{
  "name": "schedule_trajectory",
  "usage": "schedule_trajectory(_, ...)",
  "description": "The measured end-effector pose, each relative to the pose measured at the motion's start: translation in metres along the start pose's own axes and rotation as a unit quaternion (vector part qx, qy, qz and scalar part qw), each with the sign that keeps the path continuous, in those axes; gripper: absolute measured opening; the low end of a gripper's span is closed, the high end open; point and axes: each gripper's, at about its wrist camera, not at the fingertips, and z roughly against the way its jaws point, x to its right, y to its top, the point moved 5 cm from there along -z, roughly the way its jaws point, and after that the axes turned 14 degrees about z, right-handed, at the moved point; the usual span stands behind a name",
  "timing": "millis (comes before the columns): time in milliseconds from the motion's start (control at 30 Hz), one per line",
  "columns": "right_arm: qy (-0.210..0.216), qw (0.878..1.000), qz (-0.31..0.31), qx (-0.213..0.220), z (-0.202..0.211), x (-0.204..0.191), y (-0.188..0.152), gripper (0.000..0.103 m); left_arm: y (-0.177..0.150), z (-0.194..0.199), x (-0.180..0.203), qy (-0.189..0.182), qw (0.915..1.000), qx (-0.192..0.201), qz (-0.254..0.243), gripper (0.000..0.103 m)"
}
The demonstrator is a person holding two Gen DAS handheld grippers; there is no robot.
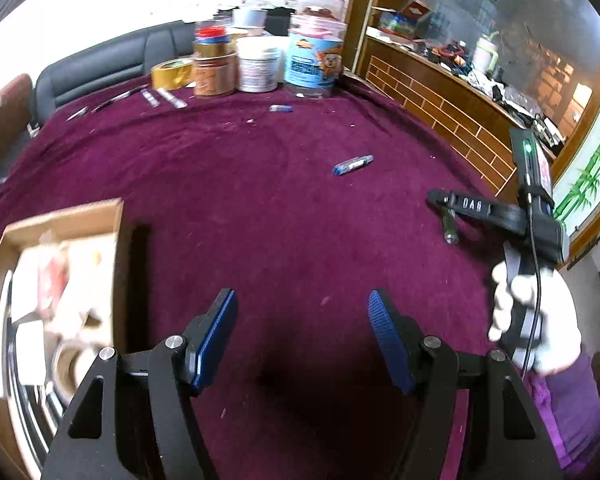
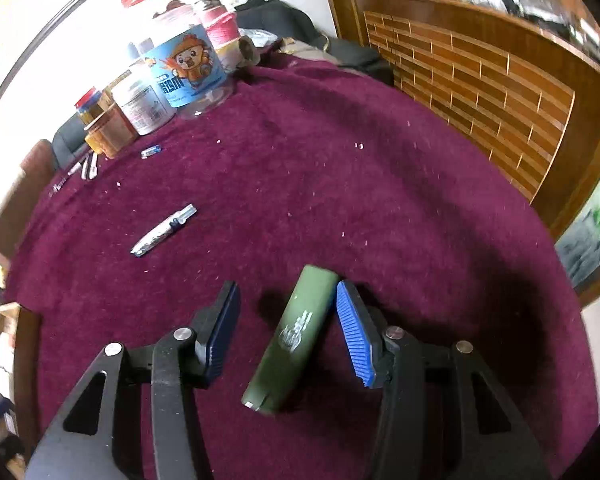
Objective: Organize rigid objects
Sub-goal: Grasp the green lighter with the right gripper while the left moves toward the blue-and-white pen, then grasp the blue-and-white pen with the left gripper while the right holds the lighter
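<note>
At the bottom of the left wrist view we see our left hand-held gripper with its blue pads spread wide apart and nothing between them, above the purple cloth of the surface. At the lower left of that frame sits a cardboard box, blurred, with pale items inside that we cannot make out. At the right of the frame a white-gloved hand carries the right hand-held gripper, whose tip is over a dark green cylinder lying on the cloth. In the right wrist view the right hand-held gripper is likewise spread, and the green cylinder lies flat between the pads, its far end touching or just beside the right pad and well apart from the left one. Farther out, left of centre in that view, a blue and silver pen lies on the cloth; in the left wrist view it sits right of centre. Beyond it, at the upper left, a smaller blue item rests near a cluster of jars, including a large clear jar with a cartoon label and red lid. A roll of gold tape stands beside the jars in the left wrist view.
</note>
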Motion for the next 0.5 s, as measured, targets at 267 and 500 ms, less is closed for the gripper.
schedule_trajectory(267,0.020,0.999,-0.036,0.008,0.004,0.017,-0.004,0.025,0.051,-0.064,0.062,-0.002,0.9955,-0.015,-0.094,0.061)
schedule_trajectory(500,0.029,0.999,-0.037,0.010,0.003,0.017,-0.002,0.025,0.078,-0.128,0.093,0.007,0.9894,-0.035,-0.141,0.061)
